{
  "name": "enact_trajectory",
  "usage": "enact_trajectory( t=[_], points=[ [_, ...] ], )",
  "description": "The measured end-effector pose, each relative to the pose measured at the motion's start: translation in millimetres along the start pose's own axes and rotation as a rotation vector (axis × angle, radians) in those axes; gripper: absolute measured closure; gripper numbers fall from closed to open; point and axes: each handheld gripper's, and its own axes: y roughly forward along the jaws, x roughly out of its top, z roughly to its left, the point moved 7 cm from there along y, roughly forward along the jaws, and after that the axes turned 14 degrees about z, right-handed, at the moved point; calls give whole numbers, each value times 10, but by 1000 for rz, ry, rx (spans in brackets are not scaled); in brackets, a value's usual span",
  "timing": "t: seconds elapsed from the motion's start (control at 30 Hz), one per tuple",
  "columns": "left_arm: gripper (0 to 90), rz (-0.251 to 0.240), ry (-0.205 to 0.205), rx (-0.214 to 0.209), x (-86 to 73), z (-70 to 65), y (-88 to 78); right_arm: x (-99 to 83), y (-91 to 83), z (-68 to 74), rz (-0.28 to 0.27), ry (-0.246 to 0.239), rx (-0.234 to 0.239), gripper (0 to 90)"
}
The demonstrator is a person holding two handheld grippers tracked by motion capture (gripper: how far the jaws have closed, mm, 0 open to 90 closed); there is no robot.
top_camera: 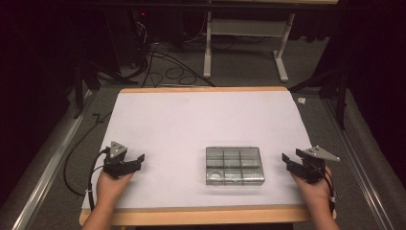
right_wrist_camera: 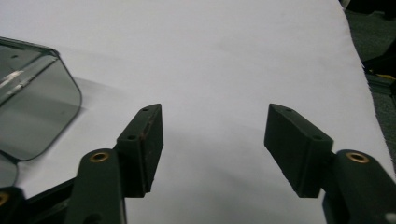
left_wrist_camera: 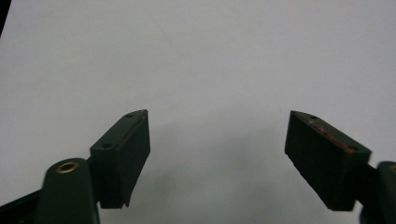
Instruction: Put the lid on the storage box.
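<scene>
A clear plastic box point(top_camera: 235, 166) with small compartments lies flat on the white table top point(top_camera: 191, 124), near the front edge and a little to the right of the middle. Its lid looks shut, and what is inside is too small to tell. In the right gripper view one rounded corner of the box point(right_wrist_camera: 32, 112) shows at the left side, close to the jaws but not touching them. The right gripper point(top_camera: 290, 160) sits just to the right of the box, held in the person's right hand point(top_camera: 313, 189), and it points toward the box. Its jaws stand wide apart with nothing between them, only white table. The left gripper point(top_camera: 138, 160) is well apart from the box, far over on the left, held in the left hand point(top_camera: 112, 187). Its jaws are wide open too and hold nothing.
</scene>
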Motion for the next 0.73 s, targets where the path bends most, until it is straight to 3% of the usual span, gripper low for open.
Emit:
enact_trajectory(
  t=[0.13, 0.23, 0.3, 0.37, 0.57, 0.73],
  points=[
    [184, -28, -14, -46, 20, -23, -70, -44, 25, -6, -12, -1, 18, 333],
    [174, -9, 24, -61, -27, -66, -65, -48, -19, 8, -64, -14, -24, 324],
    [174, -10, 66, -63, -61, -101, -72, -54, -35, -4, -80, 2, -28, 303],
    [173, -7, 77, -66, -74, -113, -72, -58, -58, -15, -105, 13, -30, 307],
    [154, -14, 66, -70, -62, -109, -82, -60, -62, 4, -111, -13, -51, 283],
    [156, -9, 47, -69, -47, -95, -74, -61, -81, -5, -128, 6, -12, 193]
  ],
)
